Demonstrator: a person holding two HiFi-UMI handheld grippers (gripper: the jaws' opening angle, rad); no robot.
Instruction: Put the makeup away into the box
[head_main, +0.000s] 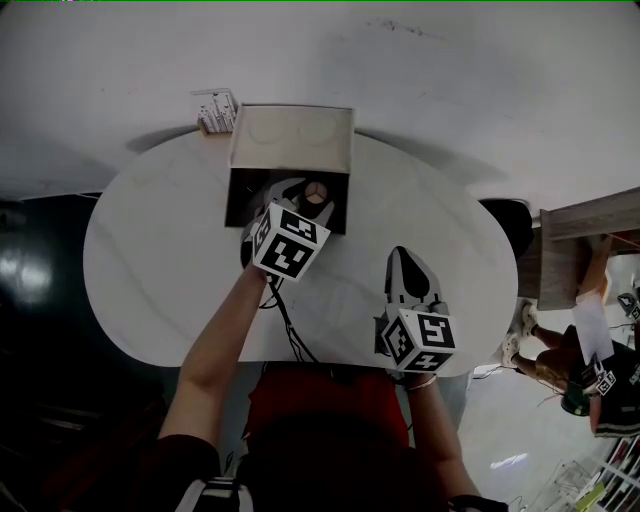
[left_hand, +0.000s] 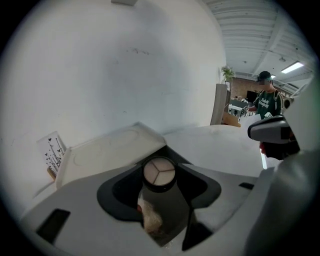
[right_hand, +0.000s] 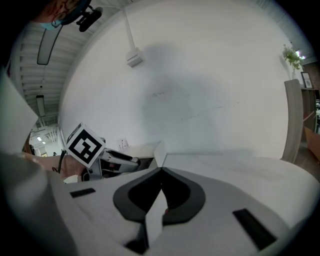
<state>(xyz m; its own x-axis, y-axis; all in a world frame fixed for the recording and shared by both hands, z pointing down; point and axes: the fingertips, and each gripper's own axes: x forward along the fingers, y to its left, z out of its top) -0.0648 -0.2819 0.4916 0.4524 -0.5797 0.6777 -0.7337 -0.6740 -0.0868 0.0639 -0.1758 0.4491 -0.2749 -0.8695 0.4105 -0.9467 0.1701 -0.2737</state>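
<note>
The left gripper (head_main: 303, 198) grips a round compact (left_hand: 159, 174) over the far box (head_main: 290, 140), the right gripper (head_main: 403, 256) is closed and empty, and the card (head_main: 216, 109) has unreadable print.

white oval table (head_main: 160, 260), open box (head_main: 290, 140)

From overhead, the head camera looks steeply down on the oval worktop (head_main: 150, 260). Both gripper cameras ride low, facing the wall (right_hand: 200, 90) along their jaws; all share the box (head_main: 290, 140).
</note>
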